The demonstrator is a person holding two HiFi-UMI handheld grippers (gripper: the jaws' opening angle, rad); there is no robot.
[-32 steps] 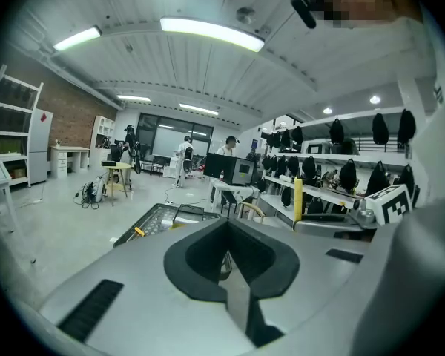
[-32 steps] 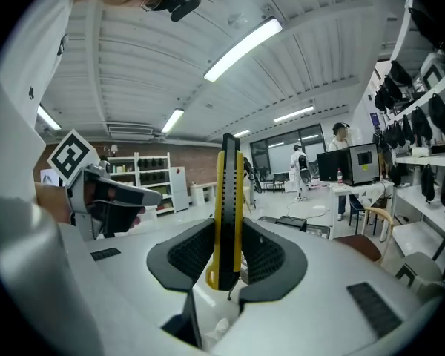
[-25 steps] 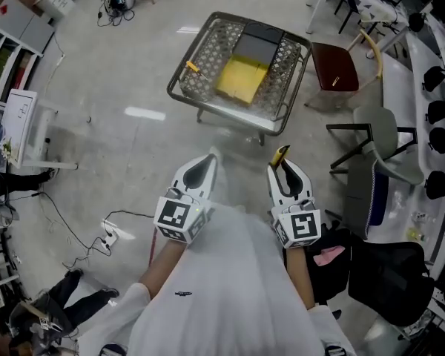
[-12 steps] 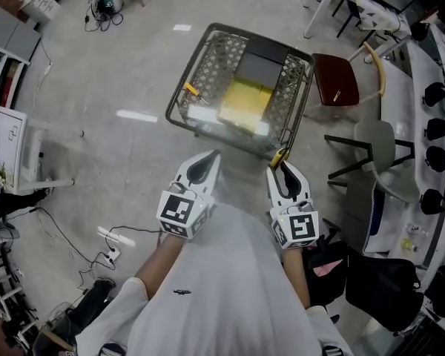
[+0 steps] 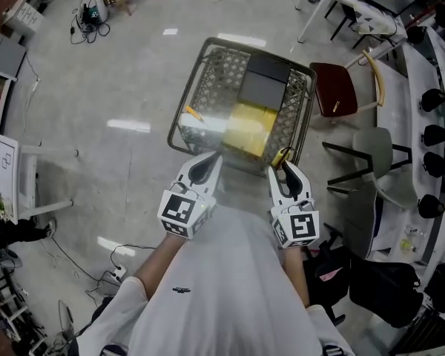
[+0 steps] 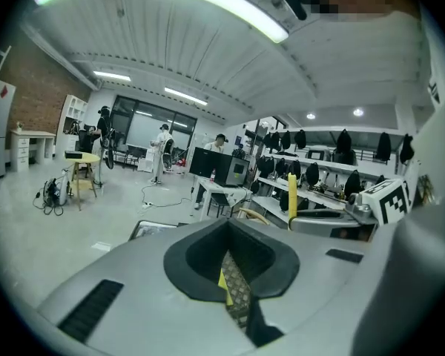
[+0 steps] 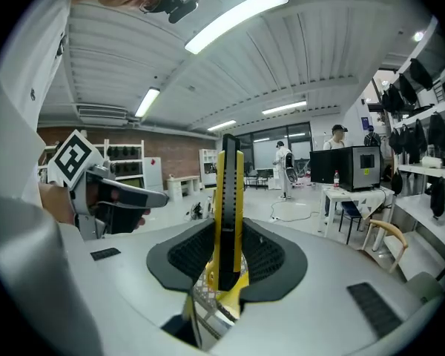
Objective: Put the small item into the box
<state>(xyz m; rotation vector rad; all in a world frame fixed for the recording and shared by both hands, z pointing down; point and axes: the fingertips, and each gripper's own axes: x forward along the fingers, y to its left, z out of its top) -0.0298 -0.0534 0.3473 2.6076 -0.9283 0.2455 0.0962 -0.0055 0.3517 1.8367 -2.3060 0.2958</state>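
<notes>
Carrying step: right gripper (image 5: 285, 163) is clamped on the yellow-black cutter (image 7: 228, 199), which stands upright just short of the near right corner of the mesh table (image 5: 202, 65). Left gripper (image 5: 205, 163) has its jaws together with nothing between them. Yellow box (image 5: 246, 128) sits mid-table by the near edge, dark box (image 5: 263, 87) behind it. Next move, as I judge it: reach forward-left over the yellow box, lower, then release.

change: wire table (image 5: 211, 80) closer | rim now at left hand-held gripper (image 5: 208, 162), right hand-held gripper (image 5: 285, 167)
</notes>
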